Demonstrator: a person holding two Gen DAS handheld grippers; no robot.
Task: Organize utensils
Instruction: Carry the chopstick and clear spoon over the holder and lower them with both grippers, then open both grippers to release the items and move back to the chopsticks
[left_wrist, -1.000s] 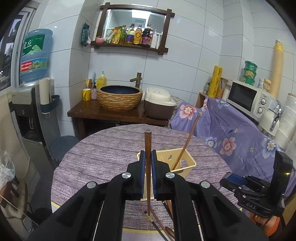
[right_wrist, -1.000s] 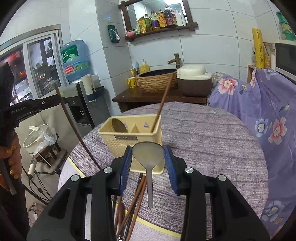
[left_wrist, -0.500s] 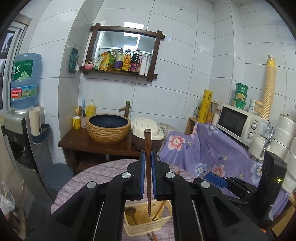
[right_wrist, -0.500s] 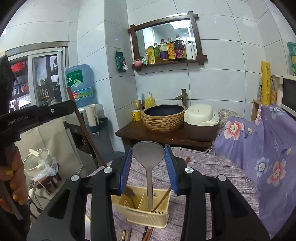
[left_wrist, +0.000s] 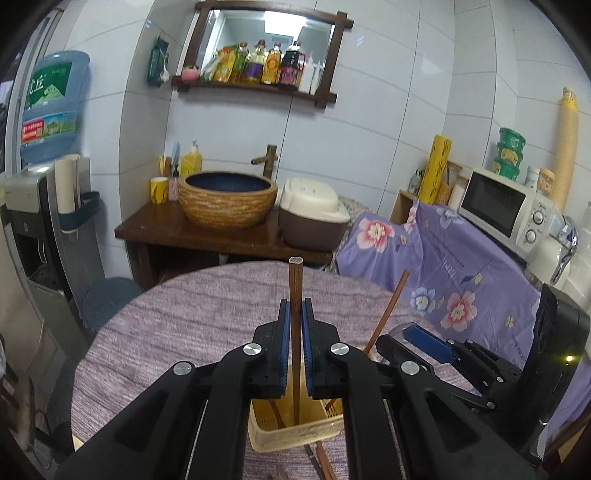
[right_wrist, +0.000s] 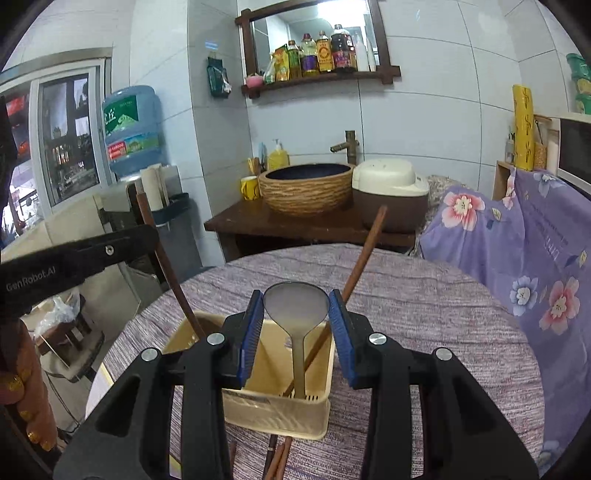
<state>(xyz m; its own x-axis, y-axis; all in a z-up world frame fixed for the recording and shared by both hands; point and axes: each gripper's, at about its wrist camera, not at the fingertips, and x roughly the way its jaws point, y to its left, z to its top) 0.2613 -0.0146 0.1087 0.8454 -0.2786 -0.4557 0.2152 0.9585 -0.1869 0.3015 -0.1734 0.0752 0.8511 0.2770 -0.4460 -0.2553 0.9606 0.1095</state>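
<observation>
My left hand-held gripper (left_wrist: 294, 345) is clenched on a brown chopstick (left_wrist: 294, 291), held upright, its lower end down inside the yellow utensil caddy (left_wrist: 295, 437); my right hand-held gripper (right_wrist: 296, 325) is grasping a metal spoon (right_wrist: 297, 306) by the bowl, blue pads (right_wrist: 252, 332) pressing on both sides of it, handle hanging down into the caddy's near right compartment; in the right wrist view the held chopstick (right_wrist: 166, 266) slants into the caddy's left compartment, with the black arm of the left hand-held gripper crossing the picture left of the caddy; a second chopstick (right_wrist: 360, 262) already stands in the caddy, leaning up and to the right past the rim; more loose chopsticks (right_wrist: 279, 458) lie on the worktop (right_wrist: 424, 314) just in front of the caddy, partly hidden by my gripper bodies, count unclear; the caddy sits on the near side of the round worktop with a purple woven cover; behind the caddy, well apart, a wooden stand carries a woven basin (left_wrist: 227, 197) and a rice cooker (left_wrist: 312, 216); right of the caddy a floral purple cloth (left_wrist: 461, 266) drapes a counter with a microwave (left_wrist: 506, 208); left of the caddy, far back, a water dispenser (left_wrist: 48, 147) stands.
</observation>
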